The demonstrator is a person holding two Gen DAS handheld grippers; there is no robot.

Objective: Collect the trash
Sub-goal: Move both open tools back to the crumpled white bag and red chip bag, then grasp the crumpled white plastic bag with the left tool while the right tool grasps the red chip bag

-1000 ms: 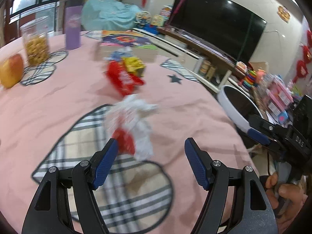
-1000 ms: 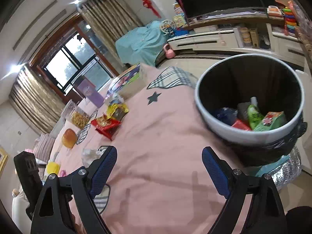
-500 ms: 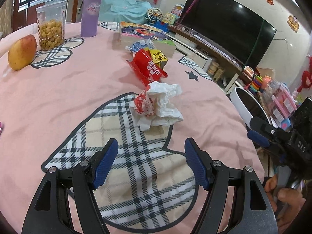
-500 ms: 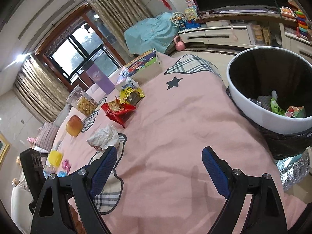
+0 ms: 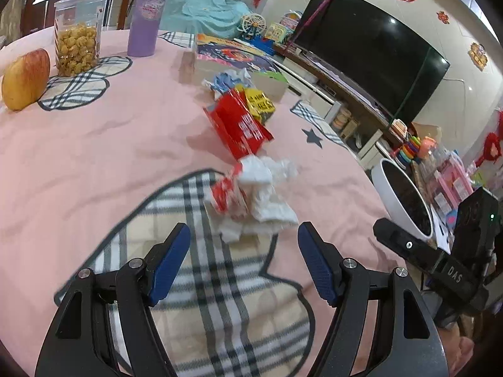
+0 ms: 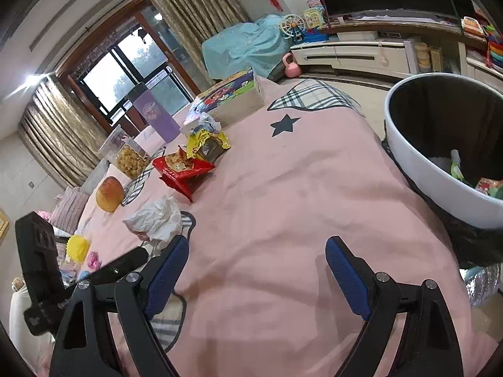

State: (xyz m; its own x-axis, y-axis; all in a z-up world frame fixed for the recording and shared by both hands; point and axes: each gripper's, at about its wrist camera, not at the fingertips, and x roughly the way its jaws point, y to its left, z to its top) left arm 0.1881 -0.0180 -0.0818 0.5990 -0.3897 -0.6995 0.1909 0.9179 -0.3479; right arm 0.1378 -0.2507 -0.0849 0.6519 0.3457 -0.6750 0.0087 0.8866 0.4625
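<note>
Left gripper (image 5: 243, 240) was spread wide, nothing pinched, w/ the paper wad (image 5: 257, 198) lying on the table just ahead of its tips, roughly centered btw them. Right gripper (image 6: 256, 257) also wide open and empty, bin (image 6: 418, 169) off past its right finger. Risk imo: wad's loose and floppy, so a shallow pinch could grab only a flap and drop it, or snag the cloth (image 5: 94, 157) underneath.

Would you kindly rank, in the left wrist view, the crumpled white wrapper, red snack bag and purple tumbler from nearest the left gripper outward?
1. Crumpled white wrapper, just ahead of the left gripper.
2. Red snack bag, farther ahead at mid-table.
3. Purple tumbler, far left of centre.
</note>
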